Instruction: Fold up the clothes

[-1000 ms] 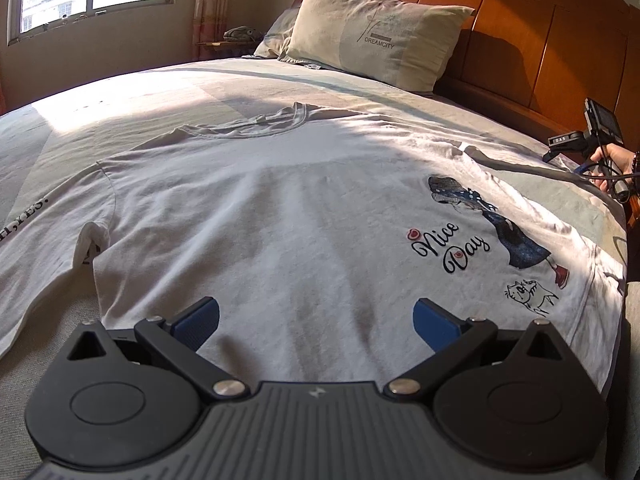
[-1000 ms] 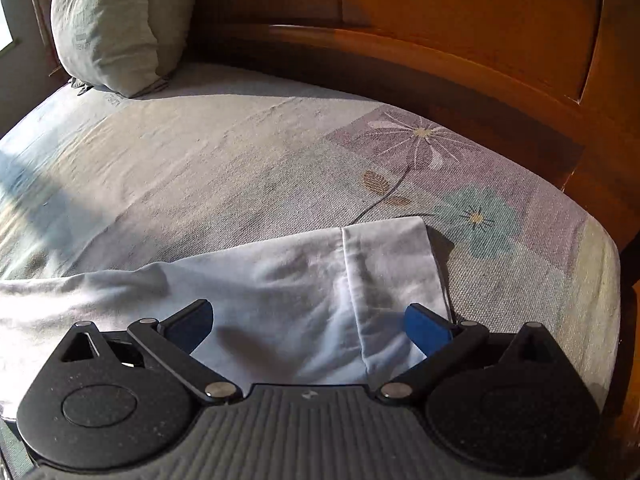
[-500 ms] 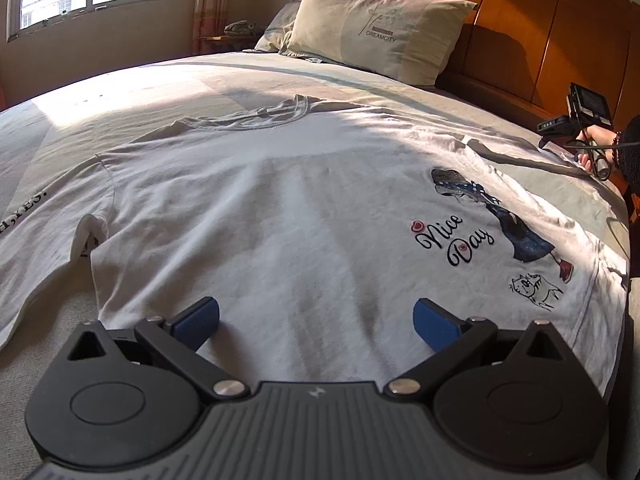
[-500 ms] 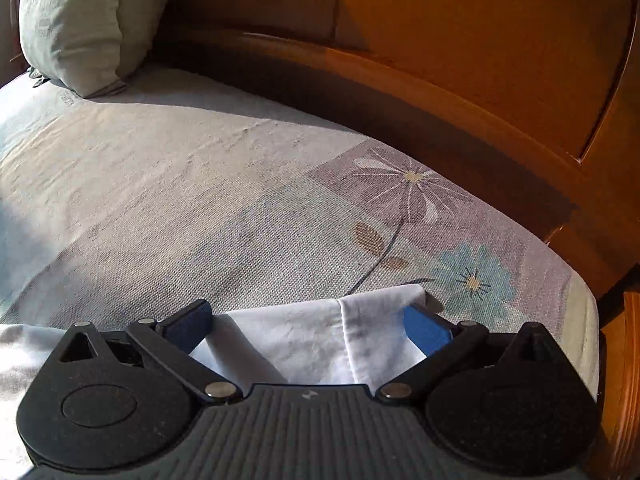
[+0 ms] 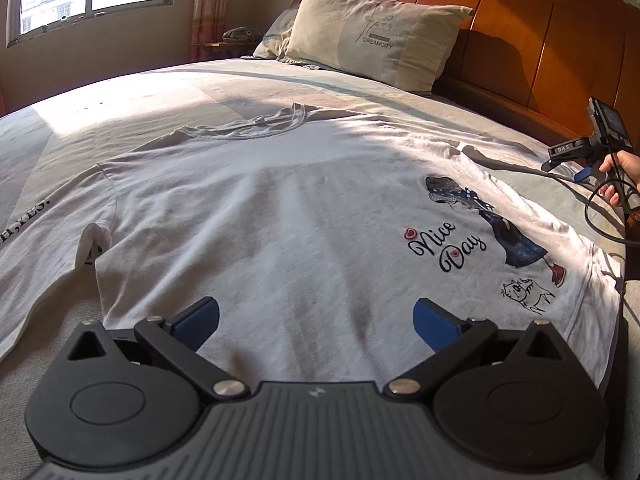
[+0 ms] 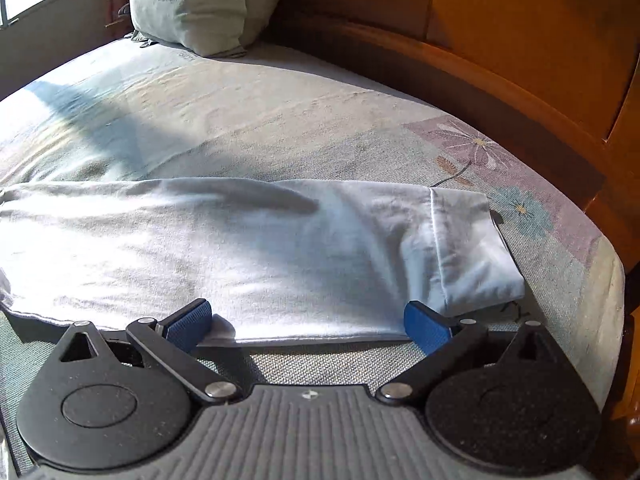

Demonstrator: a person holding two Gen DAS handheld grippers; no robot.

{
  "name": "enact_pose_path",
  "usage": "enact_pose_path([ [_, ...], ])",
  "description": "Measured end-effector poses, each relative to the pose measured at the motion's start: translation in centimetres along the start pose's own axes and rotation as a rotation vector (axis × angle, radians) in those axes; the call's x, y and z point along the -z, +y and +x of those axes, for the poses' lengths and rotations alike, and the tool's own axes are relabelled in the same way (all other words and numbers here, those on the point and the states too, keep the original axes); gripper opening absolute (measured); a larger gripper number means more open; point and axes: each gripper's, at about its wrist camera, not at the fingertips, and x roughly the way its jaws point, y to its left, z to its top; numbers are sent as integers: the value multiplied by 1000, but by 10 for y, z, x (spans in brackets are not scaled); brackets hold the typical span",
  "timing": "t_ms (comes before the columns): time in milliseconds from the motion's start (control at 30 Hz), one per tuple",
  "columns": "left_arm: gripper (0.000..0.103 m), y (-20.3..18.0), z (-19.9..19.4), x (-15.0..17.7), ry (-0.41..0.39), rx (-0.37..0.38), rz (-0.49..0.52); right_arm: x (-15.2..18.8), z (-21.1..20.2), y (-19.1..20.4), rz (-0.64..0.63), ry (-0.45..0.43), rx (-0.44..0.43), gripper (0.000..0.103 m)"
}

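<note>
Both grippers, left gripper (image 5: pixel 316 318) and right gripper (image 6: pixel 308 322), hover open-jawed over the T-shirt (image 5: pixel 304 216).

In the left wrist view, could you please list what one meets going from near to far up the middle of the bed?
Left gripper → white T-shirt → T-shirt collar → sunlit bedsheet → pillow → wooden headboard

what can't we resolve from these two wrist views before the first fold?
- T-shirt hem: left wrist view, hidden behind the left gripper body.
- Left sleeve: left wrist view, cut off by the frame edge, its lettering only partly readable.
- Right gripper: left wrist view, small at the right edge.
- Right sleeve: right wrist view, the shirt runs out of frame at left.
</note>
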Motion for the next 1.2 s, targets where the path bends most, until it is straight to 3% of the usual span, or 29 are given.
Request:
enact_pose_path([
  [67, 102, 0, 0, 0, -1, 1, 1, -11, -6, 3, 15, 3, 4, 103],
  [133, 102, -1, 1, 0, 2, -1, 5, -22, -10, 13, 21, -36, -52, 103],
  [300, 102, -2, 5, 1, 25, -9, 17, -25, 4, 63, -56, -7, -162, 103],
  [400, 102, -4, 6, 2, 36, -17, 28, -8, 11, 86, -182, 19, -126, 103],
  [533, 102, -6, 4, 2, 39, -8, 36, -15, 1, 82, -109, 56, -45, 103],
  [700, 102, -9, 3, 2, 34, 2, 46, -32, -21, 135, -159, -10, -216, 103],
  [833, 102, -9, 6, 2, 39, -6, 48, -29, -8, 187, -265, -3, -234, 103],
  [933, 102, -9, 4, 1, 37, -9, 46, -18, 11, 190, -273, 39, -194, 103],
  [1067, 102, -10, -2, 0, 16, 5, 47, -12, 0, 165, -211, 51, -167, 103],
  [1133, 102, -11, -5, -1, 5, 12, 48, -12, -14, 169, -219, 22, -160, 103],
  [1200, 102, -12, -4, -1, 5, 9, 50, -13, -26, 184, -255, -7, -208, 103],
])
